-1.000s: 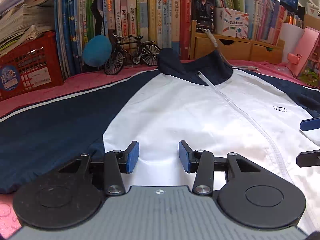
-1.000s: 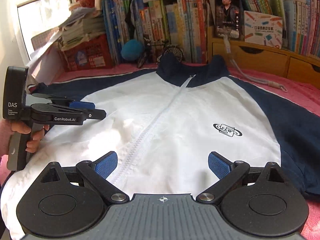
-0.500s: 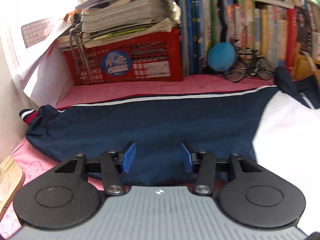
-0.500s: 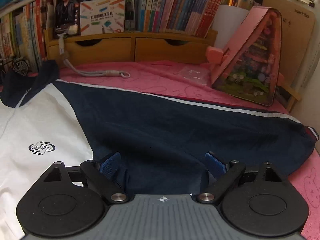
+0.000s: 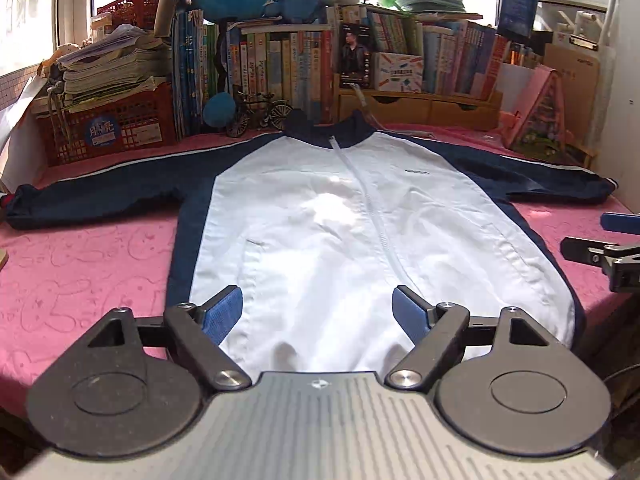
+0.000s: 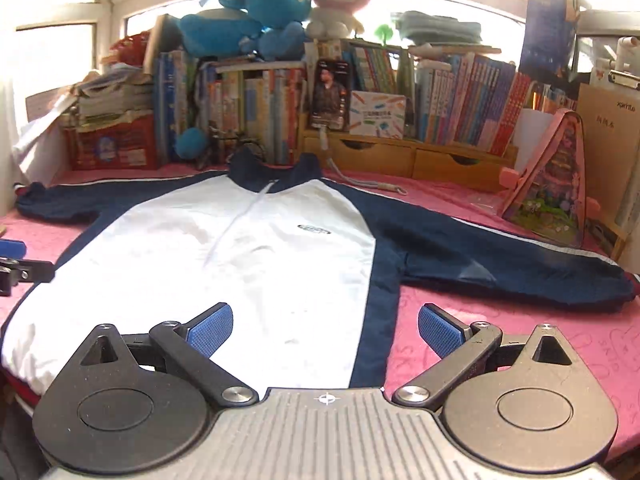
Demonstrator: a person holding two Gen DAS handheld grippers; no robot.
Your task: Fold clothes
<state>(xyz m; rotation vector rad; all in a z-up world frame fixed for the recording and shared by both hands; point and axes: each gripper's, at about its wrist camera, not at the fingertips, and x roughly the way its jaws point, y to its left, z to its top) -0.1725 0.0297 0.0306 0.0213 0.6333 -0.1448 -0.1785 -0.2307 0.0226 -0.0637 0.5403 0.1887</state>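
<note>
A red crate (image 5: 108, 128) at the back left holds a stack of papers (image 5: 112, 68); beside it stand rows of books (image 5: 280, 72) with plush toys (image 6: 280, 4) on top. A pink cloth covers the bench (image 5: 80, 264). The white and navy jacket (image 5: 360, 220) lies flat, zipped, sleeves spread. The left claw (image 5: 318, 312) is opening above its hem, nothing between the pads; the right claw (image 6: 324, 326) opens over the jacket's navy side panel, also empty.
</note>
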